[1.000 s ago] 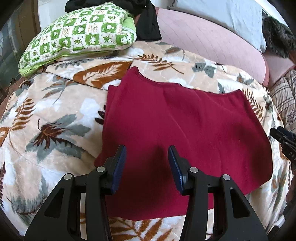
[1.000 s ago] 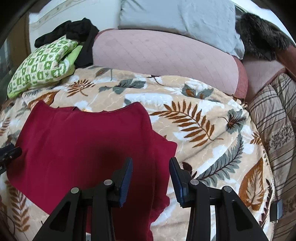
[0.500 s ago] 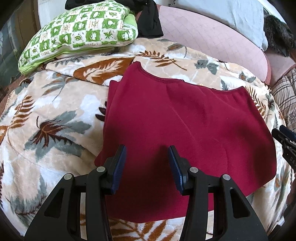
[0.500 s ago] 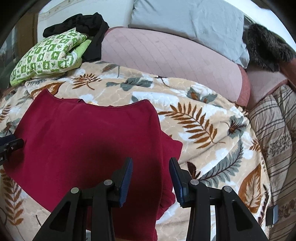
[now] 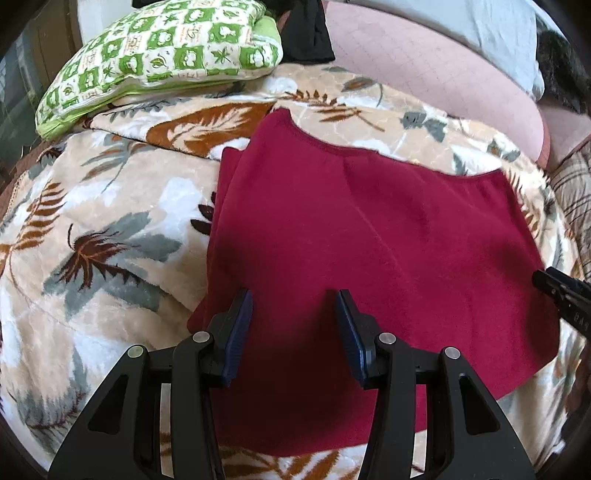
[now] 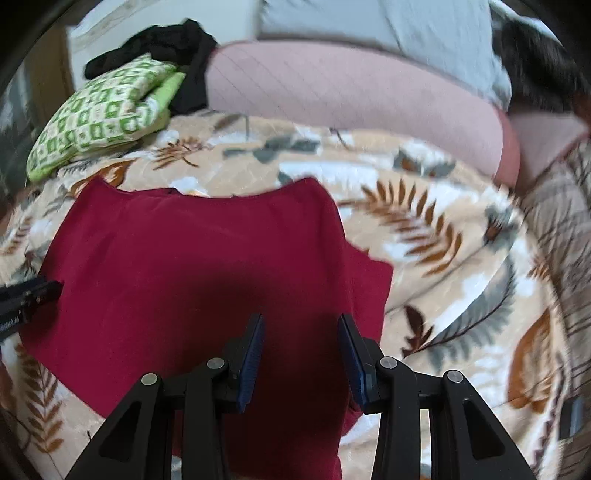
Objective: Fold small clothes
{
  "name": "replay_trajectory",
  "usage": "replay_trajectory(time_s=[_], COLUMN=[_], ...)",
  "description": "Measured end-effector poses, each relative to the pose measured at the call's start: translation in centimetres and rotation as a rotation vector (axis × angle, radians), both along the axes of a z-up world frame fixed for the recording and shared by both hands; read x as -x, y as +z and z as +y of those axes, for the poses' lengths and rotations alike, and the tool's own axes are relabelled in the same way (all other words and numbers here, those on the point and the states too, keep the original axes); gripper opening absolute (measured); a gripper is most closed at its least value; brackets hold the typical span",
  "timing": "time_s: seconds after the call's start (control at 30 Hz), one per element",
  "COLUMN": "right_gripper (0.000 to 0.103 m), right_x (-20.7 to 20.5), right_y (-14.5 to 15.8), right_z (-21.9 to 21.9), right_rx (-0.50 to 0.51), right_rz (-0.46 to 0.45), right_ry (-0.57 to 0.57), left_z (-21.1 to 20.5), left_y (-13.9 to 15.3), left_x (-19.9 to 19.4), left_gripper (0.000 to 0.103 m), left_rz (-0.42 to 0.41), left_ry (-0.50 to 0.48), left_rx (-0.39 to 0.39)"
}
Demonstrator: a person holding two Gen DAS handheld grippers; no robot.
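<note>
A dark red garment [image 5: 369, 236] lies spread flat on the leaf-patterned blanket [image 5: 92, 229], its sides folded in. My left gripper [image 5: 294, 301] hovers open over the garment's near left part, nothing between its blue pads. In the right wrist view the same red garment [image 6: 192, 266] fills the lower left, and my right gripper [image 6: 301, 325] stands open above its near right part, also with nothing between the pads. The tip of the right gripper [image 5: 561, 291] shows at the right edge of the left wrist view; the left gripper's tip [image 6: 26, 295] shows at the left edge of the right wrist view.
A green-and-white patterned pillow [image 5: 166, 51] and a black garment [image 5: 306, 33] lie at the back left. A long pink bolster [image 6: 351, 96] and a grey pillow [image 6: 388, 33] line the back. A plaid blanket [image 6: 561, 221] lies at the right.
The right gripper has come down closer over the red garment, whose image is blurred now. The left gripper's view has shifted slightly nearer. Neither gripper's opening has changed.
</note>
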State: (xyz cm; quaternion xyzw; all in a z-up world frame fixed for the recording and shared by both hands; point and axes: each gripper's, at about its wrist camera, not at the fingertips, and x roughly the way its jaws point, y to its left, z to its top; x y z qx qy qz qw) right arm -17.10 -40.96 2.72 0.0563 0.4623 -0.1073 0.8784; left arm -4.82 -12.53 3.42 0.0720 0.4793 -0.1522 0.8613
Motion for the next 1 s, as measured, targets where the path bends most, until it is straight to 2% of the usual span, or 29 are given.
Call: replay_trajectory(time_s=[0.07,0.13,0.2,0.27,0.33,0.43,0.53,0.63,0.73,0.77,0.9,1.0], right_gripper=[0.039,0.039,0.039,0.039,0.039,0.039,0.039,0.039,0.04,0.04,0.041,0.042], right_x=[-0.3,-0.2,0.0,0.8,1.3,0.5,-0.8,-2.5,-4.3,-4.3,-4.6,-5.2], right_y=[-1.2,-1.4,-1.2,0.1,2.0,3.2,2.8,1.2,-1.9,-2.1,-0.3,1.1], right_z=[-1.6,-2.2,-2.9,-3.0,-1.9,0.2,1.1,0.8,-0.5,-0.7,0.3,1.9], right_rx=[-0.088,-0.067,-0.103,-0.166,-0.142,-0.065,-0.087,-0.125,-0.151,-0.155,-0.15,-0.208], right_rz=[0.012,0.017,0.024,-0.033,-0.091,-0.081,-0.06,-0.023,0.079,0.075,0.072,0.043], right_ry=[-0.019,-0.047,-0.06,-0.059,-0.013,0.038,0.071,0.074,0.035,0.033,0.038,0.079], left_z=[-0.1,-0.1,0.3,0.7,0.9,0.9,1.0,1.1,1.6,1.9,2.9,4.5], left_y=[-0.1,-0.1,0.2,0.6,0.7,0.9,1.1,1.2,1.4,1.5,2.2,2.9], left_x=[-0.1,-0.2,-0.2,0.0,0.1,0.3,0.5,0.7,0.7,0.8,1.0,1.6], left_gripper=[0.048,0.047,0.047,0.047,0.047,0.047,0.047,0.047,0.047,0.047,0.047,0.047], left_rz=[-0.003,0.001,0.003,-0.002,-0.002,0.001,-0.003,-0.006,-0.003,-0.002,-0.005,-0.006], left_ry=[-0.006,-0.008,-0.001,0.007,0.018,0.021,0.018,0.017,0.023,0.024,0.035,0.052], left_rx=[-0.005,-0.002,0.016,0.028,0.034,0.037,0.04,0.042,0.056,0.064,0.082,0.125])
